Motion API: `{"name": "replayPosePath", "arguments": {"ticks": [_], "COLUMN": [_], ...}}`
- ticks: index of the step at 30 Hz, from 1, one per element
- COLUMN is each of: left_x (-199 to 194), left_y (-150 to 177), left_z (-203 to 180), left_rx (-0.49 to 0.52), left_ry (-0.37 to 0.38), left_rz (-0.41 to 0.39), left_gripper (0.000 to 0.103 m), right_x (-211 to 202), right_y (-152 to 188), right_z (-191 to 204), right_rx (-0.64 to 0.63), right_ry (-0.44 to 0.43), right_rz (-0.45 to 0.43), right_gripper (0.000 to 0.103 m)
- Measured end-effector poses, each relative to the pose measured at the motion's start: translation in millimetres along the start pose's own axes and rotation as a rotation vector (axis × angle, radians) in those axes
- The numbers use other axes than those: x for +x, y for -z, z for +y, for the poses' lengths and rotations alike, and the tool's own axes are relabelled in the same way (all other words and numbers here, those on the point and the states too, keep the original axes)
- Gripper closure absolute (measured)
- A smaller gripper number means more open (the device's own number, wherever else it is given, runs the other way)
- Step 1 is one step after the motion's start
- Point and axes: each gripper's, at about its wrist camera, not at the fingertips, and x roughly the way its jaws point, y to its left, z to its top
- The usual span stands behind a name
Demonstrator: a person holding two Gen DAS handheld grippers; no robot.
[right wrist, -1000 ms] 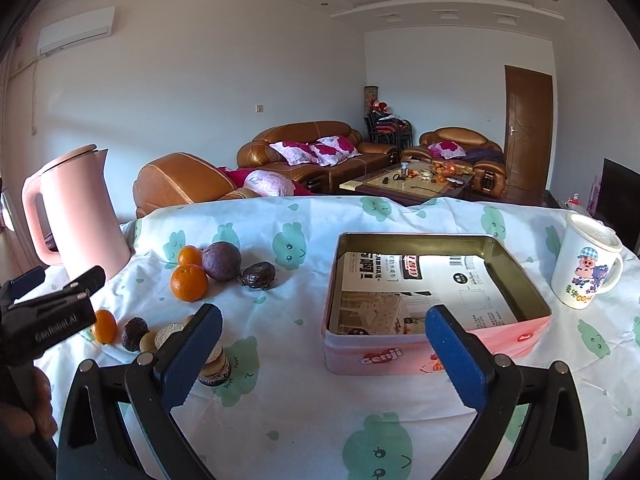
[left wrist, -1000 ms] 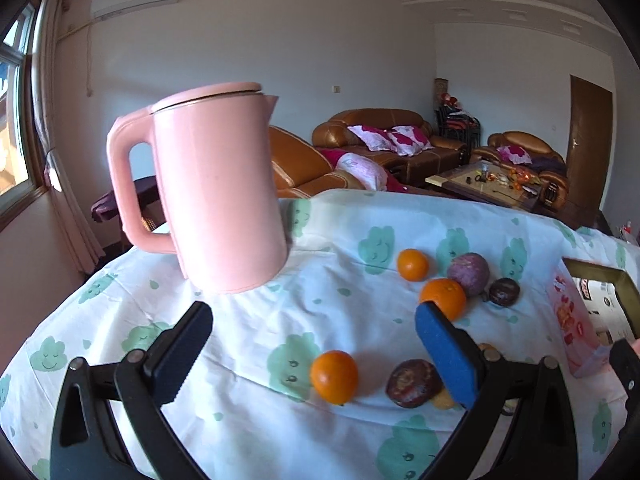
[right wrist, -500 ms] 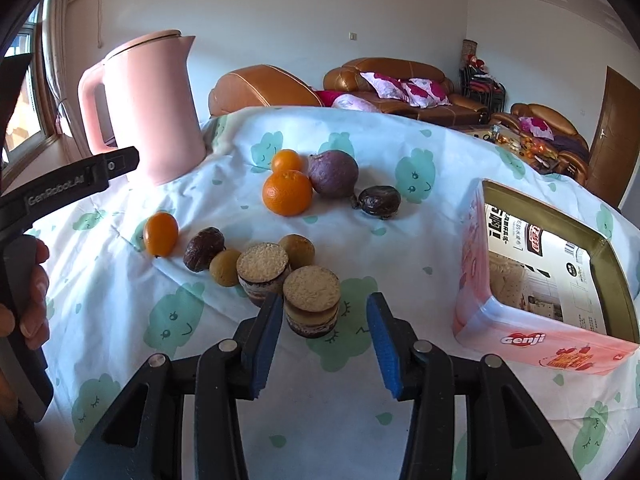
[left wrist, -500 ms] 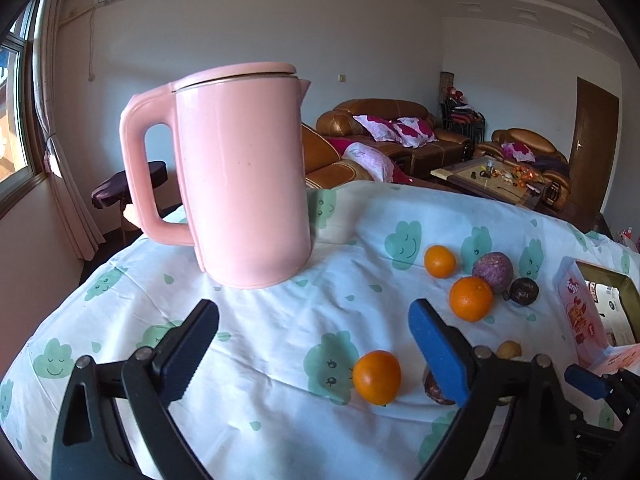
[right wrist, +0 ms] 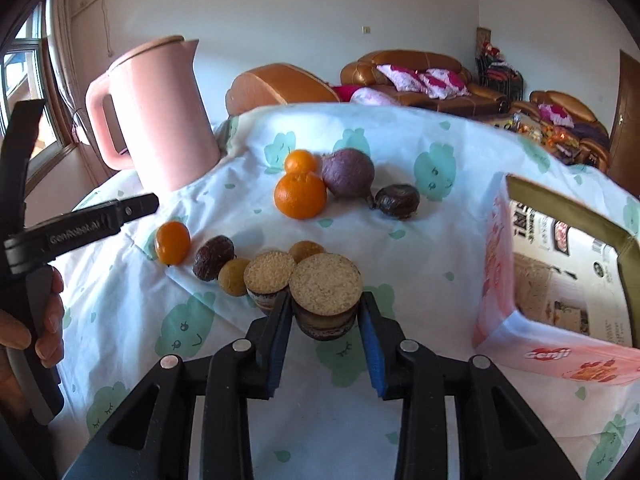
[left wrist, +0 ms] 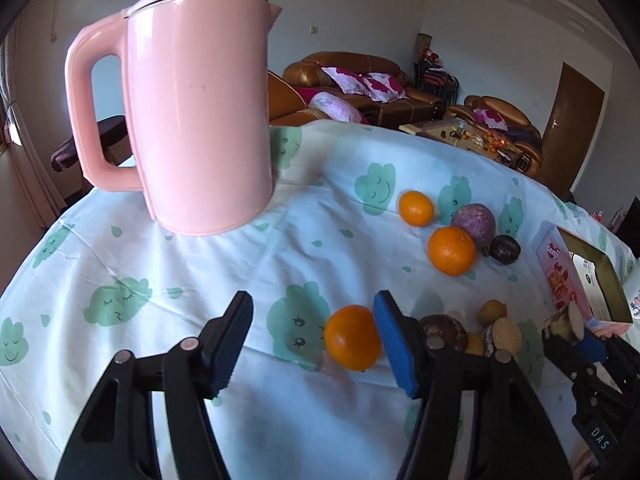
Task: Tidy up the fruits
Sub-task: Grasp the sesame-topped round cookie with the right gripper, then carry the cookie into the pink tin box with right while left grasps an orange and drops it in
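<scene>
My left gripper (left wrist: 314, 320) hangs low over the tablecloth, jaws closing. A small orange (left wrist: 352, 338) lies between them against the right blue pad, and the left pad stands well clear of it. My right gripper (right wrist: 325, 312) has jaws closing on a round biscuit stack (right wrist: 325, 296), a pad on each side. Further back lie a big orange (right wrist: 300, 196), another small orange (right wrist: 300, 161), a purple fruit (right wrist: 348, 174) and a dark wrinkled fruit (right wrist: 398, 201). A second dark fruit (right wrist: 214, 257) lies beside the small orange (right wrist: 173, 242).
A tall pink kettle (left wrist: 196, 120) stands at the back left of the table. An open pink tin box (right wrist: 568, 210) lined with paper sits at the right. A second biscuit stack (right wrist: 268, 276) and two small brown fruits (right wrist: 234, 278) crowd the held stack.
Both pairs of jaws have narrowed. The right gripper swung left from the tin to the biscuits and closed around one stack. The left gripper dipped toward the small orange.
</scene>
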Motion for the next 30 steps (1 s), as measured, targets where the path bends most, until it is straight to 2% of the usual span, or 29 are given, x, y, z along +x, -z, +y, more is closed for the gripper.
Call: {"name": "replayPosePath", "arguments": {"ticks": [3, 5, 9, 13, 15, 18, 22, 26, 30], "left_x": [10, 18, 32, 28, 21, 1, -25, -40, -44], "left_y": [4, 8, 14, 14, 13, 10, 11, 14, 16], "left_z": [-9, -14, -15, -9, -4, -3, -20, -36, -59], "left_rx": [0.027, 0.046, 0.057, 0.016, -0.015, -0.030, 0.056, 0.115, 0.136], "left_ry": [0.019, 0.016, 0.007, 0.009, 0.015, 0.029, 0.049, 0.120, 0.208], "left_rz": [0.039, 0.071, 0.117, 0.100, 0.069, -0.055, -0.206, -0.258, -0.256], "left_gripper": [0.039, 0.041, 0.065, 0.068, 0.068, 0.068, 0.068, 0.068, 0.068], "right_x": [-10, -9, -2, -2, -5, -13, -32, -53, -67], "right_y": [-4, -6, -4, -1, 0, -3, -8, -11, -7], "right_z": [-5, -9, -16, -19, -22, -26, -40, -67, -105], "right_rx": [0.016, 0.025, 0.064, 0.076, 0.080, 0.084, 0.094, 0.123, 0.146], "right_ry": [0.014, 0.017, -0.002, 0.003, 0.001, -0.011, 0.025, 0.092, 0.185], "right_rz": [-0.051, -0.050, -0.019, -0.021, -0.033, -0.062, -0.138, -0.200, -0.216], "right_gripper": [0.067, 0.067, 0.067, 0.067, 0.067, 0.067, 0.067, 0.067, 0.067]}}
